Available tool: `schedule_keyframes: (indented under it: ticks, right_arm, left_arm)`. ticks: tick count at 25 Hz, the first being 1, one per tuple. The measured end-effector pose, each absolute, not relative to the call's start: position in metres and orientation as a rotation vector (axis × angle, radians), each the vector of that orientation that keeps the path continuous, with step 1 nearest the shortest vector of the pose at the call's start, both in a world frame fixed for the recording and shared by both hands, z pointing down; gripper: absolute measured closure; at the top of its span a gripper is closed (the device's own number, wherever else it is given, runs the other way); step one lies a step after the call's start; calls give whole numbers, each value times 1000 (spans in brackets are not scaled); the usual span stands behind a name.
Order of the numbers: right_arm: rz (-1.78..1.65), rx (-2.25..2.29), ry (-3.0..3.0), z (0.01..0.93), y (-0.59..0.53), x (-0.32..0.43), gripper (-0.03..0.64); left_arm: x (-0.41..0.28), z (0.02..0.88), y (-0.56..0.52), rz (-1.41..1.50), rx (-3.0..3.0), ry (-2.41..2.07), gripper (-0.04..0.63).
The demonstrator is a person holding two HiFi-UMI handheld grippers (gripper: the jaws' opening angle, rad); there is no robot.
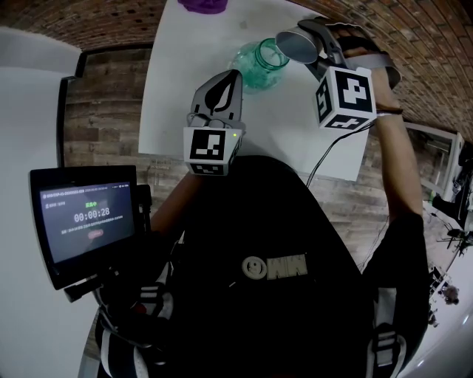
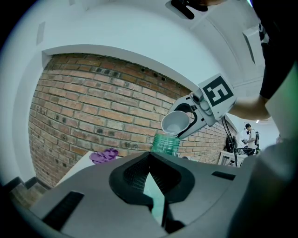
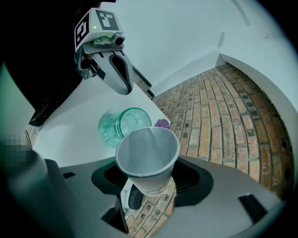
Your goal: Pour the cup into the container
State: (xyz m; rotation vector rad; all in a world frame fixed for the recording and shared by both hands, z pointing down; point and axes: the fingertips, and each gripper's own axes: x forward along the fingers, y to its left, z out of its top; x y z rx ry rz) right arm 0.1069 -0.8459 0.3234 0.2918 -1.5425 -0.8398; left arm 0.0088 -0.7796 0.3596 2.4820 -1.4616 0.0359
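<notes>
Right gripper: we see the right gripper (image 1: pixel 310 43) clamped on a white paper cup (image 1: pixel 293 46), one jaw on each side of the cup's wall, near its base.
Paper cup: it is held in the air and tipped steeply, with its mouth turned down towards the jar. The rim is slightly creased. The inside looks plain white, and we cannot tell what it holds.
Glass jar: a teal-green, ribbed, see-through glass jar (image 1: pixel 260 65) stands upright on the table with its mouth open. The cup's lower rim hangs just above that mouth, and we cannot tell whether the two touch.
Left gripper: the left gripper (image 1: pixel 225 83) has its jaws drawn together at the tips, with only a thin slit behind them and nothing between them. It hovers just beside the jar, on the side nearest us, clear of the glass.
Table: a white rectangular table (image 1: pixel 177 88) carries the jar. A crumpled purple thing (image 1: pixel 203 5) lies at its far edge, well apart from the jar.
Surroundings: we see a red brick wall (image 2: pixel 93 107) behind the table, a wood-plank floor (image 1: pixel 103 111) beside it, and a dark screen (image 1: pixel 87 221) with a lit readout at our left.
</notes>
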Motion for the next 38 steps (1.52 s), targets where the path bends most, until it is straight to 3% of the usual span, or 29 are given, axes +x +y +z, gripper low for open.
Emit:
schedule_keyframes:
  ticks: [38]
  right_arm:
    - [-901,252,-1467,322,-849,110,350]
  left_arm:
    - [16,361,-778,40,2496,-1442,595]
